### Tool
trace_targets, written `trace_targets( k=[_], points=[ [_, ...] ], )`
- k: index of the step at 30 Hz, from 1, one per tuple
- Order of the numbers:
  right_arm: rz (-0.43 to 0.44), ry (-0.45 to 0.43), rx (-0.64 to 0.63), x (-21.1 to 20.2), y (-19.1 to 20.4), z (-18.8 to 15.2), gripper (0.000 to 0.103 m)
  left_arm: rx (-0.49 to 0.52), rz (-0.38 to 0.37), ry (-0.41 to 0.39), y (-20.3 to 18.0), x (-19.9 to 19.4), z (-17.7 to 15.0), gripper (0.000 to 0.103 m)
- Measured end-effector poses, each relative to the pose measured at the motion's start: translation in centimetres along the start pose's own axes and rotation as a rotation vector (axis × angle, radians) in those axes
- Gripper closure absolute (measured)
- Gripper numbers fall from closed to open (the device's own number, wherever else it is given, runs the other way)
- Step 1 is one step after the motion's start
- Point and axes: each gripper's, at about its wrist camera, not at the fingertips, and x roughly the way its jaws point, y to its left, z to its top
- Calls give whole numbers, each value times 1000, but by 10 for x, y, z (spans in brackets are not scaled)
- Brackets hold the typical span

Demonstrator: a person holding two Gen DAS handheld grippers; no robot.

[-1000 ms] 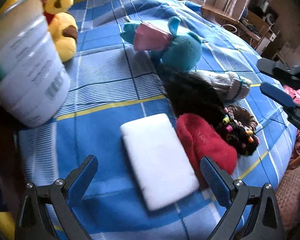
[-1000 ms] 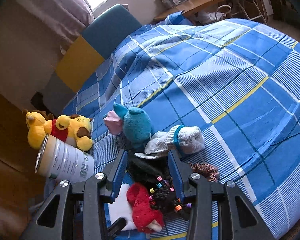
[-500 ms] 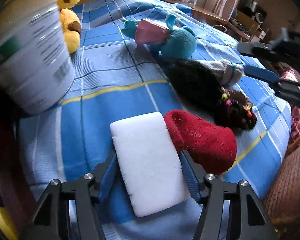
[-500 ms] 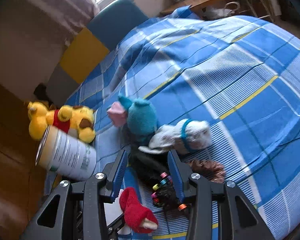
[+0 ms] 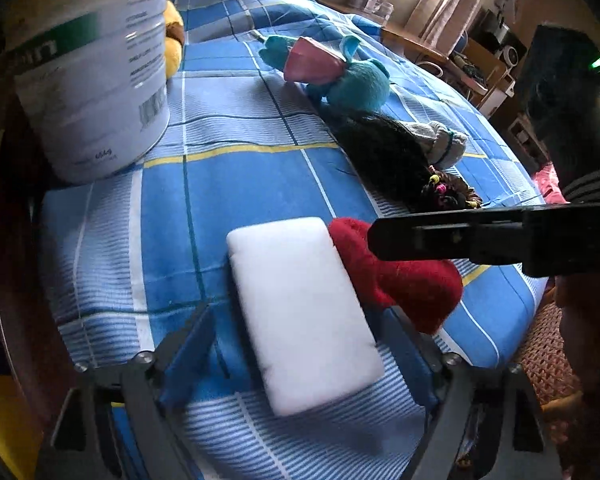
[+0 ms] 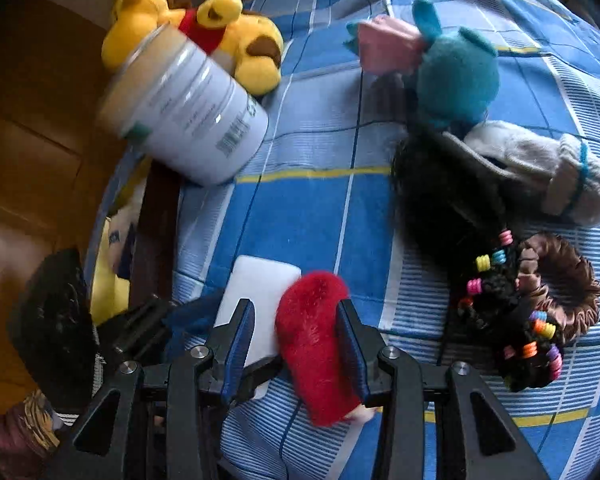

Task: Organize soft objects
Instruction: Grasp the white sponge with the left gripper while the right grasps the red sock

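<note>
A white sponge (image 5: pixel 304 312) lies on the blue checked bedspread (image 5: pixel 240 192). My left gripper (image 5: pixel 300 344) is open with a finger on each side of it. A red fuzzy sock (image 6: pixel 316 344) lies beside the sponge (image 6: pixel 256 300). My right gripper (image 6: pixel 296 340) is open, jaws straddling the sock, fingers close to its sides. In the left wrist view the right gripper's body (image 5: pixel 480 238) crosses over the sock (image 5: pixel 416 284).
A white tin can (image 6: pixel 188 120) stands at the bed's left edge, a yellow bear plush (image 6: pixel 220 32) behind it. A teal plush (image 6: pixel 452 76), black hairpiece (image 6: pixel 440 192), grey-white sock (image 6: pixel 540 168), brown scrunchie (image 6: pixel 560 280) and beaded black hair piece (image 6: pixel 516 320) lie to the right.
My right gripper dropped down from above the pile and now straddles the red sock. My left gripper closed in from wide open around the sponge and moved closer to it.
</note>
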Motion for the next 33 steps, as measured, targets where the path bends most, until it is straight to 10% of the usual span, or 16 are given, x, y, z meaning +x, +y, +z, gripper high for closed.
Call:
trace_targets(
  k=[10, 12, 16, 33],
  points=[
    [-193, 34, 7, 6, -5, -7, 61, 29, 45, -2, 1, 1, -4, 16],
    [-264, 8, 7, 4, -10, -6, 74, 42, 63, -3, -1, 1, -5, 16],
    [-252, -42, 40, -5, -17, -6, 82, 52, 81, -8, -6, 3, -3, 19],
    [-232, -27, 117, -6, -32, -4, 65, -55, 79, 8, -3, 11, 17, 18]
  ],
)
